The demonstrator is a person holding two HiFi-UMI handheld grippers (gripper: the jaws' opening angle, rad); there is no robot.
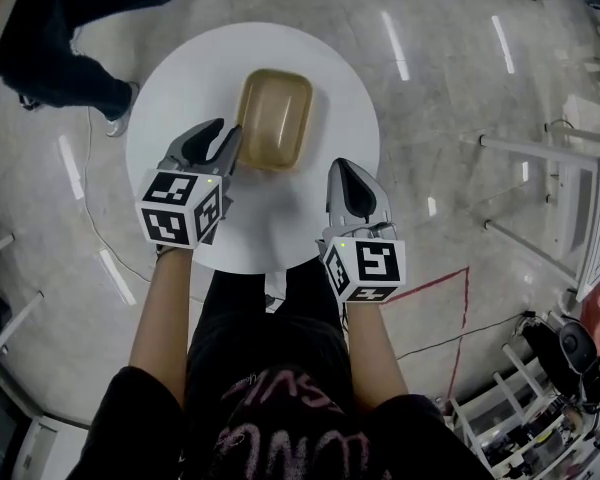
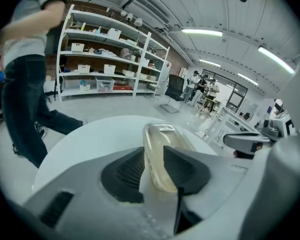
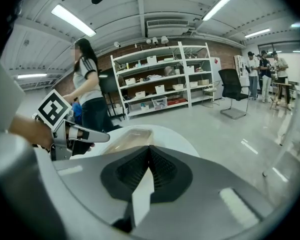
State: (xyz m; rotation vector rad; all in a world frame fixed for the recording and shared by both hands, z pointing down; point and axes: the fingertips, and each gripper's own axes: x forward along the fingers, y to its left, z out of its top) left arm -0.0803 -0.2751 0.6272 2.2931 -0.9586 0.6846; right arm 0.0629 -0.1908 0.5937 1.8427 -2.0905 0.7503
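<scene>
The left gripper (image 1: 226, 140) pinches the near rim of the amber tray (image 1: 276, 116), forearm stretched forward, while the right gripper (image 1: 349, 172) hovers closed and empty over the white table (image 1: 175, 83).

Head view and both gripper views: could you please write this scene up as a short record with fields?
surface: round white table
object: translucent tan plastic container, lying on the table
left tool: jaws closed on the container's rim
right tool: jaws together, nothing between them, over the table's right side, apart from the container
bystander: person standing beside the table
</scene>
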